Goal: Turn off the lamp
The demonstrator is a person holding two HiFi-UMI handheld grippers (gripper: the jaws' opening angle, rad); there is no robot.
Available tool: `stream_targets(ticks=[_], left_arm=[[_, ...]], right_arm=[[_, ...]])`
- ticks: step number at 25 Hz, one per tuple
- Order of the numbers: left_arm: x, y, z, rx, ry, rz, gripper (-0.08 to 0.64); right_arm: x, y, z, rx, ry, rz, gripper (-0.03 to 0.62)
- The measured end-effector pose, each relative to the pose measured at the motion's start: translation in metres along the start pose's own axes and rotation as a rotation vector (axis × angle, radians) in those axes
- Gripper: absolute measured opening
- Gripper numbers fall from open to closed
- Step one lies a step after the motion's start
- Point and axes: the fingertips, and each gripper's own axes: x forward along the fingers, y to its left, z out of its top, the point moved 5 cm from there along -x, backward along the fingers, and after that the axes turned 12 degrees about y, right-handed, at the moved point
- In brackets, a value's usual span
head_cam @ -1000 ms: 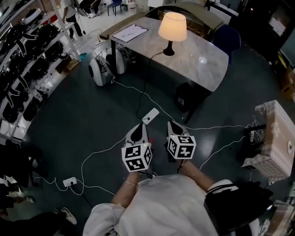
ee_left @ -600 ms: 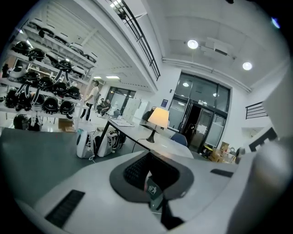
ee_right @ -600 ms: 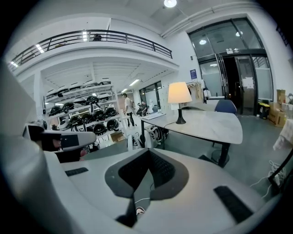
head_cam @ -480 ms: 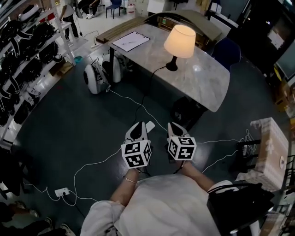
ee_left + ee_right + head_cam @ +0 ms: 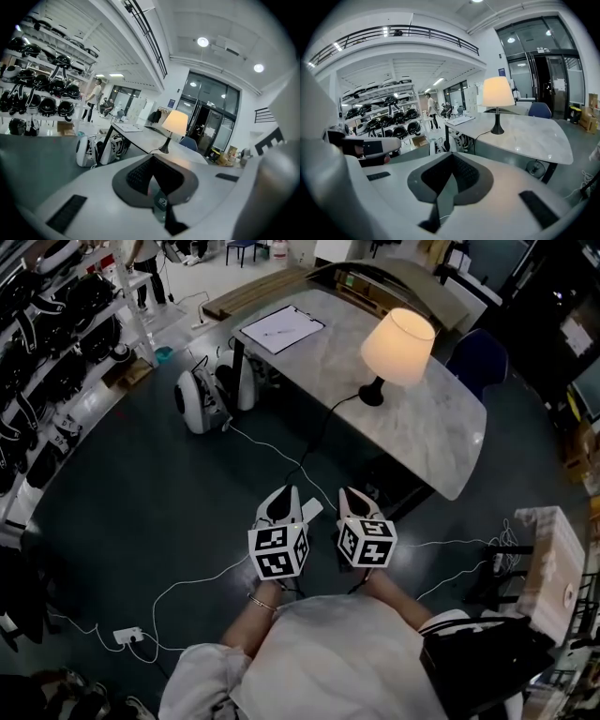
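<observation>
**Supervisor:** Report finger state, then work outward.

**Operator:** On the left gripper (image 5: 152,159) I read both ribbed pads (image 5: 139,176) pressed together, with nothing between them. The right gripper (image 5: 451,157) is the same: jaws together, empty. In the head view I hold the two side by side in front of my body, over the dark floor (image 5: 141,484) and well short of the table (image 5: 427,432).

**Supervisor:** Locate the task's thing.

**Operator:** The lamp (image 5: 397,334) stands upright and lit on the table top, toward its far side. Both gripper views have it ahead. Its black cord (image 5: 321,427) leaves the base, drops over the near table edge and runs along the floor toward me. A clipboard (image 5: 279,329) lies at the table's left end, well apart from the lamp.

**Supervisor:** Handling notes?

**Operator:** My judgement only.
- The lamp is probably light and top-heavy, with a wide shade on a thin stem and a small round base (image 5: 372,397).
- The table top looks smooth, so a sideways push could slide or tip the lamp.
- The shade looks thin and easily dented. I would not grip it.
- The stem and base look rigid. I would steady the lamp there.
- The cord is limp and will not resist a pull. Tugging it could drag the lamp.

**Supervisor:** Where is the switch?

**Operator:** I cannot tell. No view shows one on the base, the stem or the cord. I would look again from nearer, then open one gripper and press or pinch.
</observation>
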Motion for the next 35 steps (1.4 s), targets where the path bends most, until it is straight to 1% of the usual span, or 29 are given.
stream_targets(ticks=[5, 9, 13, 17, 23, 35], left_arm=[[0.025, 0.026, 0.026, 0.017, 0.006, 0.005, -0.006], [0.039, 0.052, 0.042, 0.001, 0.015, 0.014, -0.005], [0.054, 0.076, 0.050, -0.023, 0.027, 0.022, -0.006], [0.069, 0.092, 0.051, -0.033, 0.058, 0.031, -0.006], [0.082, 0.101, 0.046, -0.034, 0.095, 0.040, -0.006], [0.110, 0.113, 0.024, -0.087, 0.138, 0.121, -0.006]], right_arm=[[0.038, 0.001, 0.024, 0.016, 0.016, -0.011, -0.002], [0.065, 0.012, 0.043, 0.010, 0.024, -0.012, -0.002], [0.090, 0.018, 0.055, 0.003, 0.040, -0.019, -0.002], [0.106, 0.013, 0.055, 0.031, 0.062, -0.036, -0.002], [0.121, -0.002, 0.043, 0.081, 0.107, -0.062, -0.002], [0.165, -0.026, 0.042, 0.084, 0.151, -0.023, -0.002]])
